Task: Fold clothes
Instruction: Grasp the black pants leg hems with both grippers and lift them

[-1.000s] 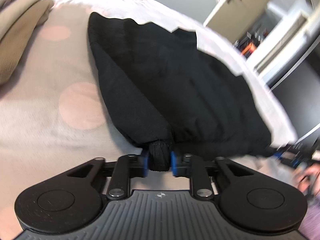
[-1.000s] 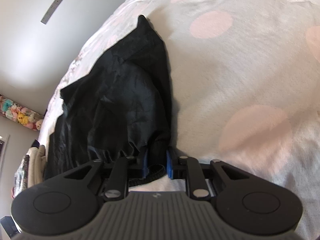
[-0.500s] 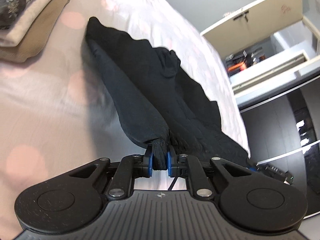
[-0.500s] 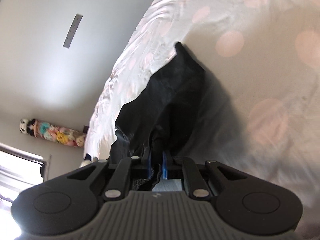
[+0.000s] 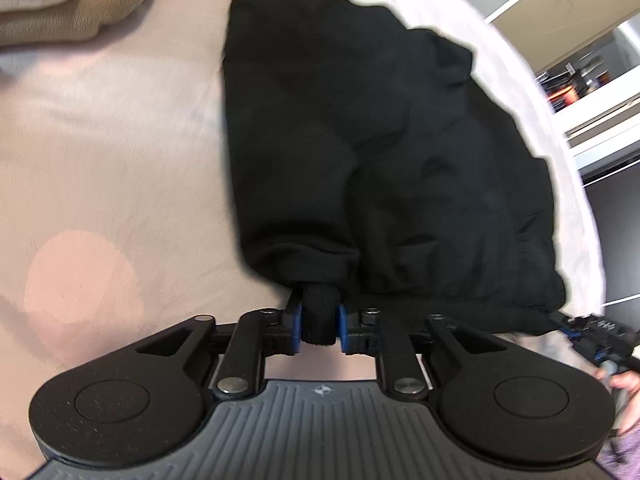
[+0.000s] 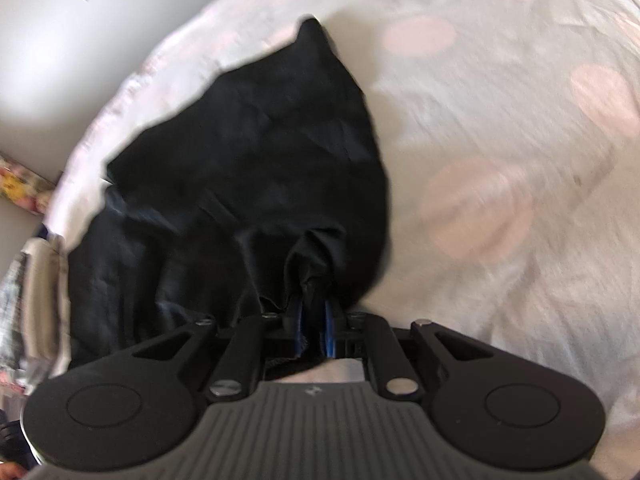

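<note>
- The left gripper is closed almost fully, its blue pads pinching a thick bunched roll of the black garment at the garment's near edge.
- The right gripper is likewise nearly closed, with a thin fold of the black garment squeezed between its blue pads at that near edge.
- In the left wrist view, the right gripper shows at the garment's near right corner, blurred, with part of the person's right hand behind it.
- From both grips the black garment spreads away over the bedspread, pale with pink dots, and narrows to a point at its far end.
- Beyond the garment's far left side sits a stack of folded beige fabric on the bedspread.
- Beyond the garment's right side, off the bed, stands an open white cupboard with blurred items on its shelves.
</note>
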Demonstrator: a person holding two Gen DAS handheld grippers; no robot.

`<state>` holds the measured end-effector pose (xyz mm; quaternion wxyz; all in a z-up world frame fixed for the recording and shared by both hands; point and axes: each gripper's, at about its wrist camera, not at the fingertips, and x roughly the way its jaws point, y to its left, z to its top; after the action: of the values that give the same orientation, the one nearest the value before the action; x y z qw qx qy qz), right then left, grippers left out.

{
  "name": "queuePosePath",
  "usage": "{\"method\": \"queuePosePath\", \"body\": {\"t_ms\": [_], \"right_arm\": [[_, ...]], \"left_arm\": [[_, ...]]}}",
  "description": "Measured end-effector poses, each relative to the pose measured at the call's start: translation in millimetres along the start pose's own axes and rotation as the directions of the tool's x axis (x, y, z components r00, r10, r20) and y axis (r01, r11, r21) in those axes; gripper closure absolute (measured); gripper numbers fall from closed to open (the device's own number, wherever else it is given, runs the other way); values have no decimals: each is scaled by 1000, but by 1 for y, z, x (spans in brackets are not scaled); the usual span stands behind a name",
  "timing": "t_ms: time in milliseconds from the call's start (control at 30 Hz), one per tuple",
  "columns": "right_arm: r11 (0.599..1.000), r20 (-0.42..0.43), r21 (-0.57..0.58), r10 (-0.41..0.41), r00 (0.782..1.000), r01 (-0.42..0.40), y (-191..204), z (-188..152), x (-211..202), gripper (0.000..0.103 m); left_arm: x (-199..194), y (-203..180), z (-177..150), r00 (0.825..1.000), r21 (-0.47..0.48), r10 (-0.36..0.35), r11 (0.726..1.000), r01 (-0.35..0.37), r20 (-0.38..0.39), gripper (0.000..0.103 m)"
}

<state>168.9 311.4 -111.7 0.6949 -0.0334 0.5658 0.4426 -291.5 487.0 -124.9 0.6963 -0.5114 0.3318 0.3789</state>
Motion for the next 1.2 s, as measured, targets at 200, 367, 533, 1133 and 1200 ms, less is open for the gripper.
{"method": "queuePosePath", "body": {"t_ms": [200,367,533,1133,1200], "right_arm": [[999,27,50,15,1000,-17,-7,-4,-9,84],[995,55,94,33,998,-38,-13,-6,-17,60],[987,125,134,74,989,-90,-17,-8,-29,49],[997,148,20,70,986,-74,14,1,-28,90],[997,158,2,73,985,-74,18,2,-29,90]], "left_arm": [[-1,15,-4,999,-49,-46,998,47,29,83],[-18,8,-9,995,-15,-10,1000,12,99,55],[-32,5,-11,984,-21,18,1000,-14,178,46],[-28,1,-5,973,2,28,1000,-29,229,46],[-28,0,-5,973,9,23,1000,-26,229,47]]}}
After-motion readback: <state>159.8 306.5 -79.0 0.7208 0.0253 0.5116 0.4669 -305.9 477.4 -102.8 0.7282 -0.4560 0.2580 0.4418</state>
